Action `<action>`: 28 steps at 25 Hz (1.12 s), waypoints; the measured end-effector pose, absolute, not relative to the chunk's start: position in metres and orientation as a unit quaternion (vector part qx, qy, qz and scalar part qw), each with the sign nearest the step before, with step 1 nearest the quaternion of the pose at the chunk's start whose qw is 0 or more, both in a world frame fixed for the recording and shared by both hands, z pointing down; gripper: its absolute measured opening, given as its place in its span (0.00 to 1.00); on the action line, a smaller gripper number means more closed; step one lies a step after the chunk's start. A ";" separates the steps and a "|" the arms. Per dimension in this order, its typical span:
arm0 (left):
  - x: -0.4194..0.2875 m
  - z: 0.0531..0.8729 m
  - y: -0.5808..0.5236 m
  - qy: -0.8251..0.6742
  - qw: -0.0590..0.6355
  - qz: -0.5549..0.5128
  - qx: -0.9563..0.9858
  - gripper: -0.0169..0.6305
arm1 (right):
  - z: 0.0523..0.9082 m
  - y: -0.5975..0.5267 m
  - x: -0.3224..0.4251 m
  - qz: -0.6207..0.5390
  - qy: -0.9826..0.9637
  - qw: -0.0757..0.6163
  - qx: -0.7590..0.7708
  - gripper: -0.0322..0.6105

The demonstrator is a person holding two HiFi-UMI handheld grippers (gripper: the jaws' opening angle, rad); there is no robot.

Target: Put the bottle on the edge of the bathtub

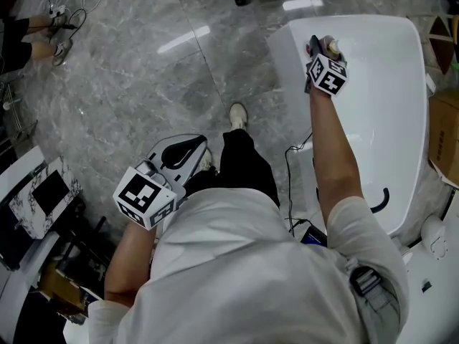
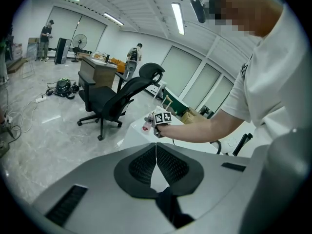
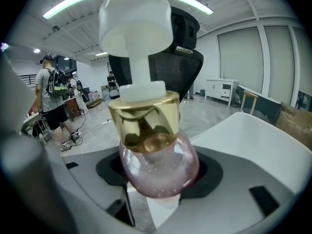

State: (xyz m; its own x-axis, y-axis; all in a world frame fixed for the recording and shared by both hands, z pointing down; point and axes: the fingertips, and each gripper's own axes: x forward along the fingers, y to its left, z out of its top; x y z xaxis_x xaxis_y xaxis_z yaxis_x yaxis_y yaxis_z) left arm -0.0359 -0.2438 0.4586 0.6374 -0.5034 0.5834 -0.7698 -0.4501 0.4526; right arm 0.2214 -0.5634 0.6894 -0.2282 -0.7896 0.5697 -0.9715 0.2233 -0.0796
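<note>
A small round pink glass bottle (image 3: 158, 165) with a gold collar and a white pump top stands upright between the pads of my right gripper (image 3: 161, 182), which is shut on it. In the head view that gripper (image 1: 323, 54) holds the bottle (image 1: 332, 47) over the far left corner of the white bathtub's rim (image 1: 283, 45). White tub surface (image 3: 243, 130) shows just under and behind the bottle. My left gripper (image 1: 188, 149) hangs near my waist, away from the tub, its jaws shut with nothing in them (image 2: 156, 150). It looks across at the right gripper (image 2: 160, 121).
A black office chair (image 2: 117, 101) stands on the grey marble floor beyond the tub. Cardboard boxes (image 1: 445, 135) sit at the tub's right side. A black fitting (image 1: 380, 199) lies inside the tub. Cables (image 1: 64, 9) trail on the floor at far left, where people stand.
</note>
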 end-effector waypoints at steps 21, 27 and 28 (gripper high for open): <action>-0.052 0.457 -0.225 -0.375 0.352 0.176 0.839 0.05 | 0.695 -0.541 0.230 0.251 -0.737 0.203 0.594 0.60; -0.055 0.449 -0.211 -0.364 0.340 0.173 0.850 0.05 | 0.680 -0.511 0.235 0.253 -0.730 0.203 0.602 0.61; -0.056 0.447 -0.208 -0.363 0.338 0.172 0.851 0.05 | 0.679 -0.504 0.237 0.256 -0.729 0.200 0.603 0.61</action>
State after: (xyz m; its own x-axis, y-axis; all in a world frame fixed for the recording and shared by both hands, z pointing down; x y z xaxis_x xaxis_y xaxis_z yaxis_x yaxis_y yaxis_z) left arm -0.0561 -0.2080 0.4470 0.6776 -0.5020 0.5374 -0.7339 -0.5086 0.4502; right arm 0.2371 -0.5044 0.6787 -0.1927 -0.7766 0.5998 -0.9811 0.1412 -0.1324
